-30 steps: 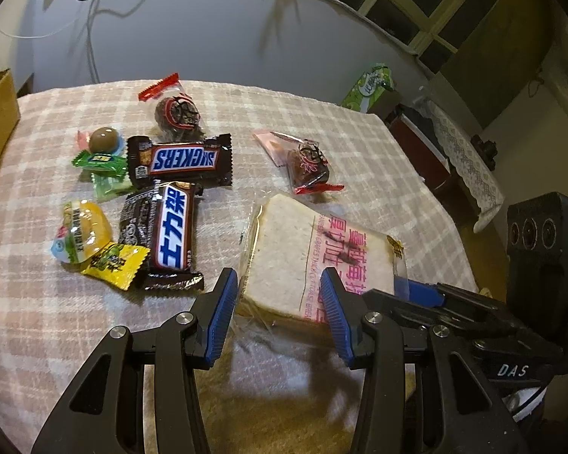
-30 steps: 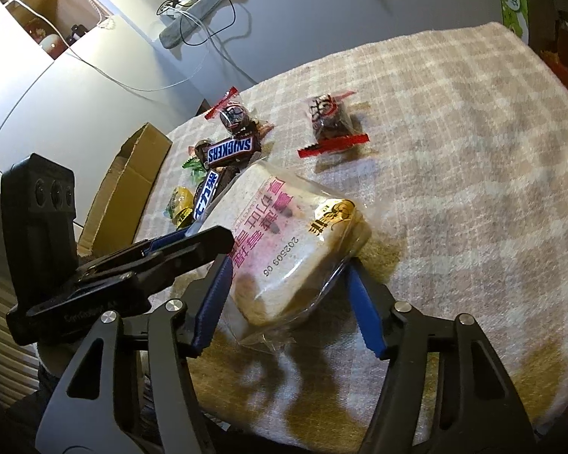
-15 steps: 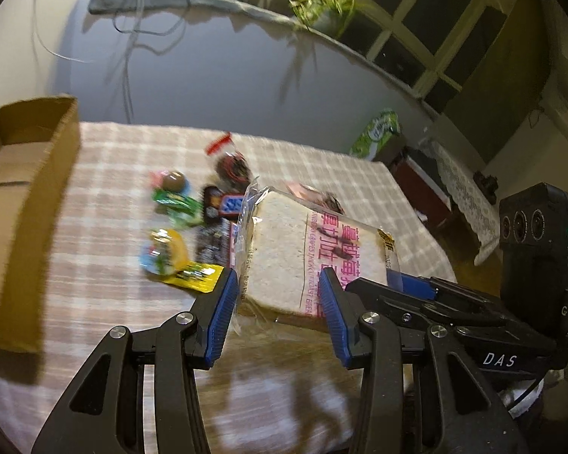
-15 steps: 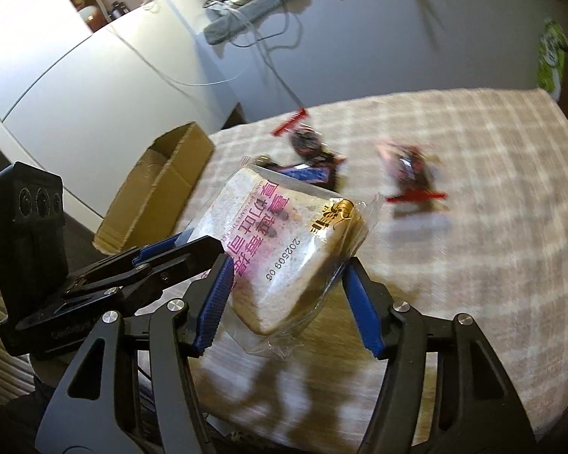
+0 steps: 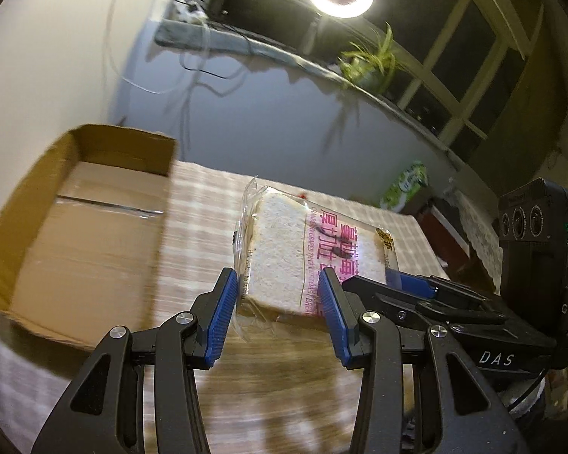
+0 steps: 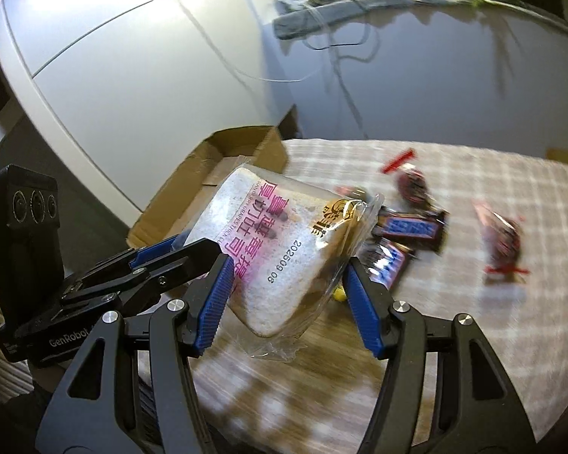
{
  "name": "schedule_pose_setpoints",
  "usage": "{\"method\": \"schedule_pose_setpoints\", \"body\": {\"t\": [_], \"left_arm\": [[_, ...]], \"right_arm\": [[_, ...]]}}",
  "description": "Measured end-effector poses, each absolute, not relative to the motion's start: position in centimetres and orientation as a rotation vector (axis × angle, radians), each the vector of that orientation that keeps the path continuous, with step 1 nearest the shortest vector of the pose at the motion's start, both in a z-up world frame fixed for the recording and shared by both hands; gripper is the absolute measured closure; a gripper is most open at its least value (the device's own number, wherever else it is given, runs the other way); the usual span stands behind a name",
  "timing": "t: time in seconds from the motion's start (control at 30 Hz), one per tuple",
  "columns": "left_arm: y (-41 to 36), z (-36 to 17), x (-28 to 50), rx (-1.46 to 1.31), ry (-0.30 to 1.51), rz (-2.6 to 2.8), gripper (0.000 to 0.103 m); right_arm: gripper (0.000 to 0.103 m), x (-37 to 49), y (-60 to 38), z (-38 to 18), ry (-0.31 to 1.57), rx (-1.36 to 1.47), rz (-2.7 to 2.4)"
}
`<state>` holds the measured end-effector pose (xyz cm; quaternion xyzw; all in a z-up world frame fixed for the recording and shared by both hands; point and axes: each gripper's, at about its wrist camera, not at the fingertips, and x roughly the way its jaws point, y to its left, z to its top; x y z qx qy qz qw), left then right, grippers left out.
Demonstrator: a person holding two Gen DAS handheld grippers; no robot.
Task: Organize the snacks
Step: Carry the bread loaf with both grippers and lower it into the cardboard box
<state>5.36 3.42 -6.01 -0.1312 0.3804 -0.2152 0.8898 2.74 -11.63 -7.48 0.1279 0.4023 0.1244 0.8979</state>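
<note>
A slice of bread in a clear bag with pink lettering (image 5: pixel 284 249) hangs in the air between both grippers; it also shows in the right wrist view (image 6: pixel 280 257). My left gripper (image 5: pixel 280 314) is shut on one end of the bag, and my right gripper (image 6: pixel 287 302) is shut on the other end. An open, empty cardboard box (image 5: pixel 83 219) lies on the checked tablecloth to the left of the bread, and its corner shows behind the bread in the right wrist view (image 6: pixel 223 166).
Snickers bars (image 6: pixel 409 227) and wrapped sweets (image 6: pixel 412 185), (image 6: pixel 503 242) lie on the checked cloth (image 6: pixel 511 189) to the right of the bread. A green packet (image 5: pixel 405 185) stands beyond the table's far edge. A grey wall with cables is behind.
Both grippers have lifted the bagged bread off the table and carried it left, towards the cardboard box. The loose snacks have stayed where they were.
</note>
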Motion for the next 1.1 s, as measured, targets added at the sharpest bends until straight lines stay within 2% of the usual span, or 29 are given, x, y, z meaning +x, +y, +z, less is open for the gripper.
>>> {"method": "schedule_pose_setpoints", "body": {"t": [0.53,1.1], "left_arm": [[14.1,-6.5,5.2,-0.356,0.754,-0.253,0.061],[17.8,-8.5,6.9,-0.395,0.787,-0.181,0.061]], "right_arm": [[0.040,9.1,-0.2,-7.8,0.865,0.163,0.450],[0.040,13.4,2.8,-10.6,0.935,0.175,0.528]]}}
